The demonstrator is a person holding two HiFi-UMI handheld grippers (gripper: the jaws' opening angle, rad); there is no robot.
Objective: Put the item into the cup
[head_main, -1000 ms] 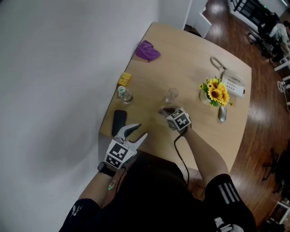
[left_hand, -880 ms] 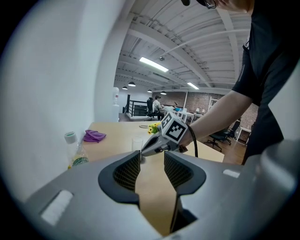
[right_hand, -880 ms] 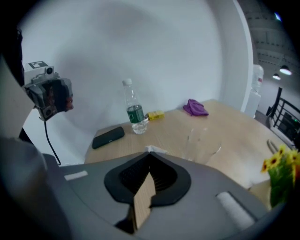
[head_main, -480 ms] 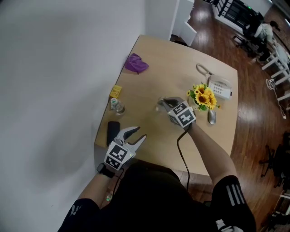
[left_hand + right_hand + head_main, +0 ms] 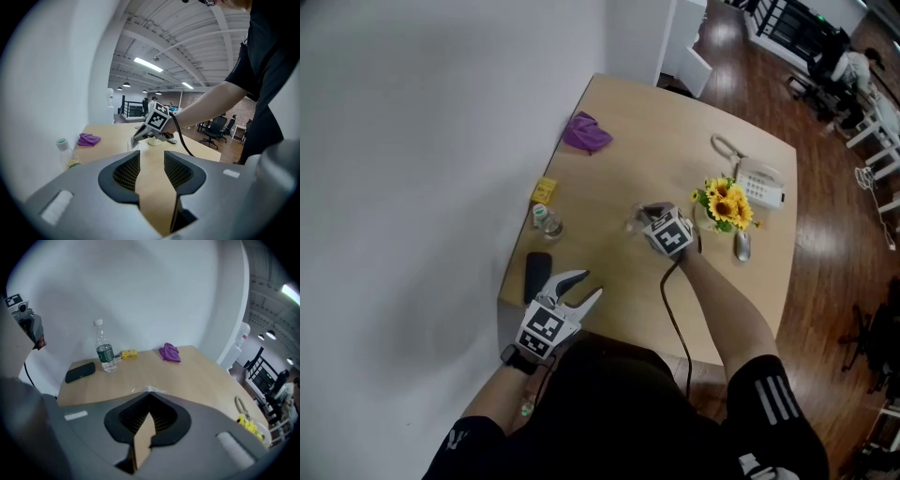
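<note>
A clear glass cup (image 5: pixel 632 225) stands mid-table, partly hidden by my right gripper (image 5: pixel 640 217), which hovers right over it. In the left gripper view the right gripper (image 5: pixel 134 142) is shut, with a small pale item at its tips just above the cup (image 5: pixel 130 146). The right gripper view shows its jaws (image 5: pixel 150 394) pressed together, with a pale sliver past the tips. My left gripper (image 5: pixel 586 284) hangs open and empty at the table's near left corner, well away from the cup. Its jaws (image 5: pixel 151 161) stand apart over bare wood.
A black case (image 5: pixel 535 274) lies beside the left gripper. Along the wall side are a water bottle (image 5: pixel 546 220), a yellow box (image 5: pixel 543 190) and a purple cloth (image 5: pixel 586 134). Sunflowers (image 5: pixel 727 202), a phone (image 5: pixel 759 183) and a mouse (image 5: pixel 742 246) sit to the right on the table (image 5: pixel 675 112).
My right gripper has lifted off the table and moved away from me to just over the cup, staying shut. The left gripper has kept its place.
</note>
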